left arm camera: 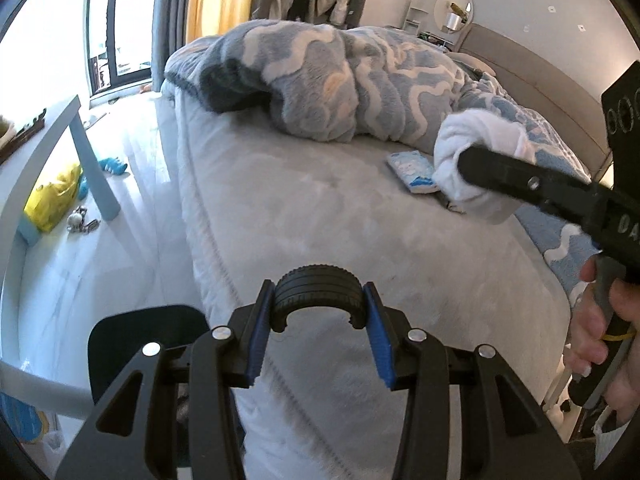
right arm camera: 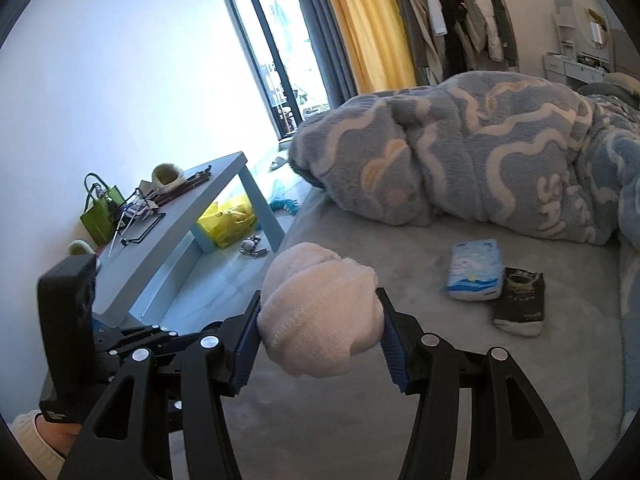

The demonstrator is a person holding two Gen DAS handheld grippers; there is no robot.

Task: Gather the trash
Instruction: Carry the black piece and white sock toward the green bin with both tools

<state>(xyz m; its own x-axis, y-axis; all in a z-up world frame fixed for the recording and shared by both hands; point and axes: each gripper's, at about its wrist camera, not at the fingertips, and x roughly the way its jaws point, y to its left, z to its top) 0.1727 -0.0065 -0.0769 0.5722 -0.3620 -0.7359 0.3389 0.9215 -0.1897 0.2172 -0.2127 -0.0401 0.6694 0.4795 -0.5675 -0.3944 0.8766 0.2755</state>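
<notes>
Pickup step looks done: a black toy tire (left arm camera: 319,285) is clamped in the left gripper (left arm camera: 318,326) and a balled white cloth (right arm camera: 318,312) in the right gripper (right arm camera: 320,340), both held above the bed (left arm camera: 320,216), so a bin probably needs finding next.

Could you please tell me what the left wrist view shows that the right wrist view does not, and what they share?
Only the left wrist view shows the ridged black rubber tyre piece clamped in the left tool. Only the right wrist view shows the dark flat packet and the green gift bag. Both show the balled white towelling cloth held by the right tool, the blue-and-white tissue pack and the blue cloud-patterned fleece blanket.
</notes>
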